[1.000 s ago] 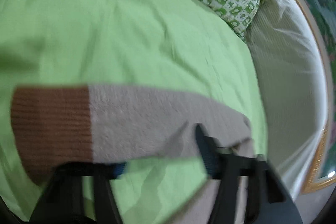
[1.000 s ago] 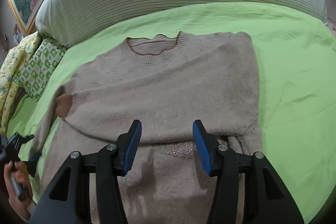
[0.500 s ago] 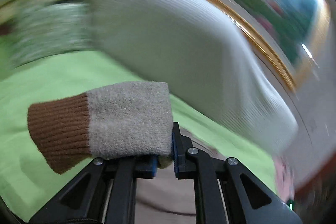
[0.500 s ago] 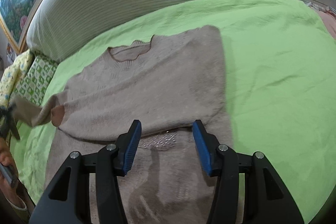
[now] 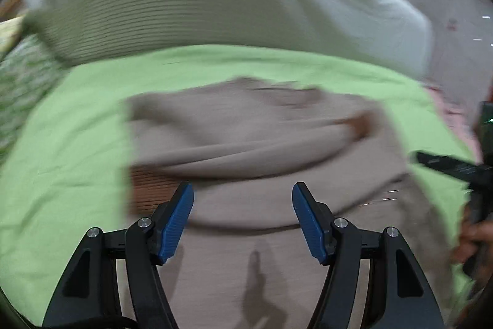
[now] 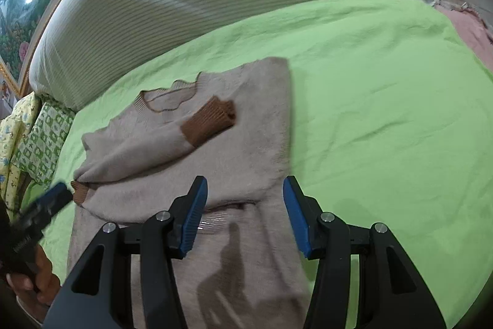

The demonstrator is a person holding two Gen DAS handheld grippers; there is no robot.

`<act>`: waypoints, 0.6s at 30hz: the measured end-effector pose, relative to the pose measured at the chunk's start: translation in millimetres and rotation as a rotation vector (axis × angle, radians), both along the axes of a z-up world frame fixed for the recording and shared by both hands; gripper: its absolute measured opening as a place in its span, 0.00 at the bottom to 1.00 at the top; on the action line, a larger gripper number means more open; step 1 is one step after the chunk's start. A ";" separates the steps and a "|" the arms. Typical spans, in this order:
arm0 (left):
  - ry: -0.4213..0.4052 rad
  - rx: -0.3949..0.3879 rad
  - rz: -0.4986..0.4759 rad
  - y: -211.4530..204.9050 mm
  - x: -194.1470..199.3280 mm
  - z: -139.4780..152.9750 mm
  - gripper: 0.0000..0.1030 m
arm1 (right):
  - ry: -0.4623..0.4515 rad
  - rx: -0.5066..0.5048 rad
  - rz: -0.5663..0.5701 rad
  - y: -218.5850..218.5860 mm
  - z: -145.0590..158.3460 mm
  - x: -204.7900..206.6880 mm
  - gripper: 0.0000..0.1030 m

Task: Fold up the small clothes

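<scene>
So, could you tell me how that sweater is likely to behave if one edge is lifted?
The sweater will probably go limp and drape: its sleeve already lies slack across the body. The fuzzy knit looks grippy, so it likely won't slip. The ribbed brown cuff may hold its shape slightly better.

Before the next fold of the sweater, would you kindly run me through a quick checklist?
1. Left gripper open, holding nothing: ok.
2. Right gripper open, holding nothing: ok.
3. Sleeve laid across the sweater, its brown cuff on the chest: ok.
4. Other cuff tucked in: not ok, it pokes out at the sweater's edge.
5. Sweater flat on the green sheet: cannot tell, the lower part looks bunched.
</scene>
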State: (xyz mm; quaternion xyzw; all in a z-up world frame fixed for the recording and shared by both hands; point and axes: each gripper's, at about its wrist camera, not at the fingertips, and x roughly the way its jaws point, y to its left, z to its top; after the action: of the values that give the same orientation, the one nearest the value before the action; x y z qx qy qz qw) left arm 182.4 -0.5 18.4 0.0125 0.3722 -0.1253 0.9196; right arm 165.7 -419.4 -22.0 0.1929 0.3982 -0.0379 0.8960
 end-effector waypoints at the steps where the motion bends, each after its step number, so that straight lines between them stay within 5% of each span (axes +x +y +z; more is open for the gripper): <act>1: 0.010 0.030 0.064 23.8 8.8 -6.1 0.65 | 0.002 0.002 0.009 6.1 -2.3 4.6 0.51; 6: 0.099 -0.028 0.187 83.4 50.7 -24.3 0.65 | 0.001 0.092 0.052 36.6 -12.0 35.4 0.51; 11: 0.115 -0.003 0.110 71.3 74.4 -46.8 0.65 | 0.053 0.250 0.006 54.4 -25.9 76.4 0.54; 14: 0.149 0.008 0.119 73.5 93.1 -60.2 0.65 | 0.136 0.305 -0.069 53.3 -37.9 102.2 0.64; 18: 0.215 0.035 0.124 67.5 115.5 -77.8 0.66 | 0.174 0.332 -0.169 43.5 -51.1 121.5 0.64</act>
State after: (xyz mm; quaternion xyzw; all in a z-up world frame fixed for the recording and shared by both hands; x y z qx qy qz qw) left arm 297.9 67.0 -59.4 -0.0080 0.4709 -0.0621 0.8800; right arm 287.2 -375.9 -73.0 0.3669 0.4573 -0.0634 0.8076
